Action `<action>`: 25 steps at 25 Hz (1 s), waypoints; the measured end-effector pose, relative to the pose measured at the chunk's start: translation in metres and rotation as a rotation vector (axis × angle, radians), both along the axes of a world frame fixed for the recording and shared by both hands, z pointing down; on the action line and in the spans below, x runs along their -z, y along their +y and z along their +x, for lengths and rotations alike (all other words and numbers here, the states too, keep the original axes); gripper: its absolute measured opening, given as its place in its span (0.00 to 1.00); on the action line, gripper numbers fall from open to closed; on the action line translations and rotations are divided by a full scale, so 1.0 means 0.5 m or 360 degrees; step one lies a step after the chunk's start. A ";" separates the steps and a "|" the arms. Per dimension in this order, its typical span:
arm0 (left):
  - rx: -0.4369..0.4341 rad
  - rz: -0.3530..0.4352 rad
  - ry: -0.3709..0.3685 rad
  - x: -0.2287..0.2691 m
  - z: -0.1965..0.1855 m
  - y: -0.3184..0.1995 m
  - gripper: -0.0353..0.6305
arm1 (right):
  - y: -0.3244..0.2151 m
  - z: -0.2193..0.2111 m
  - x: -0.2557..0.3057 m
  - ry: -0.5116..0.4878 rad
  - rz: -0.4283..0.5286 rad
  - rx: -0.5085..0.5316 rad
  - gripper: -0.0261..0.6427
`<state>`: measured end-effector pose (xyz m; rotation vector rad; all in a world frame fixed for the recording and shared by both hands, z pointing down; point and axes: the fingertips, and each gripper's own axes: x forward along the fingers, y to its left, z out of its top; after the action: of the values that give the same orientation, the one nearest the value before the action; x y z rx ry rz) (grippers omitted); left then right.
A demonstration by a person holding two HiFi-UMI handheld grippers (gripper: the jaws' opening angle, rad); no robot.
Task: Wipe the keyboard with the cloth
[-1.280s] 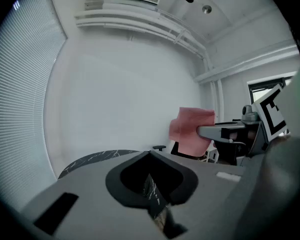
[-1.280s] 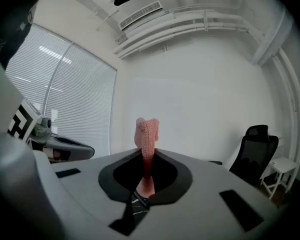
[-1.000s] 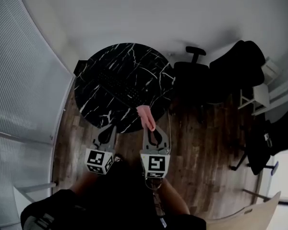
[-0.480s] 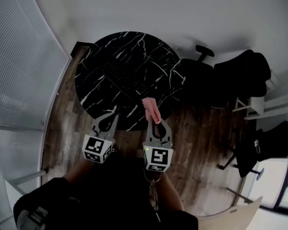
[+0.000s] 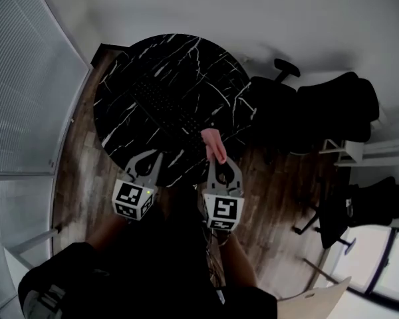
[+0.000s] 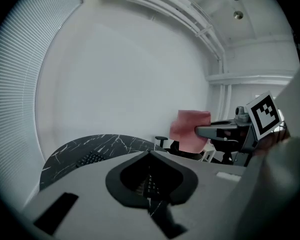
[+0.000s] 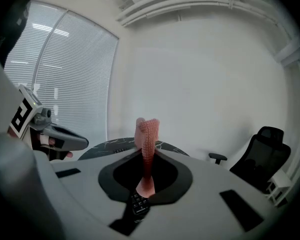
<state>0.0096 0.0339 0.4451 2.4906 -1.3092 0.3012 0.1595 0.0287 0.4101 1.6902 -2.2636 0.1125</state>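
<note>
A head view looks steeply down into an office with a brown wooden plank floor and pale window blinds along the left. A round black marble table with white veins fills the upper middle, and black office chairs stand to its right.

On the table lies a flat black rectangular keyboard. Its long axis runs on a diagonal, from the far left to the near right. The keys show only as faint rows of dots, so no dust or marks can be made out.

Two grey hand-held grippers, each with a marker cube, reach over the near table edge. The left gripper has its jaws together with nothing between them, and through its opening only keys and marble show. The right gripper is clamped on a small salmon-pink knitted cloth, pinched at its lower end so that the rest stands up past the jaw tips in a loose, narrow fold.

The keyboard lies ahead and to the left of the right gripper's jaws, and its near-right end is the part closest to the cloth. The cloth appears to be held in the air, just beside that end and not yet touching it. The right gripper is the nearer one to begin a wipe, probably sweeping along the diagonal toward the far left.
</note>
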 end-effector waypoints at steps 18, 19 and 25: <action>0.0543 -0.0162 -0.0091 -0.077 0.023 -0.209 0.05 | -0.298 -0.065 -0.091 -0.0038 -0.0179 0.0736 0.05; 0.0574 -0.0170 -0.0083 -0.081 0.009 -0.216 0.05 | -0.314 -0.084 -0.098 -0.0016 -0.0184 0.0777 0.05; 0.0720 -0.0177 -0.0024 -0.111 -0.080 -0.268 0.05 | -0.403 -0.218 -0.145 0.0160 -0.0212 0.0998 0.05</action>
<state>-0.0302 -0.1002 0.5009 2.0316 -1.7568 0.2741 0.0506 -0.1727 0.4826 0.8431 -2.5236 0.0320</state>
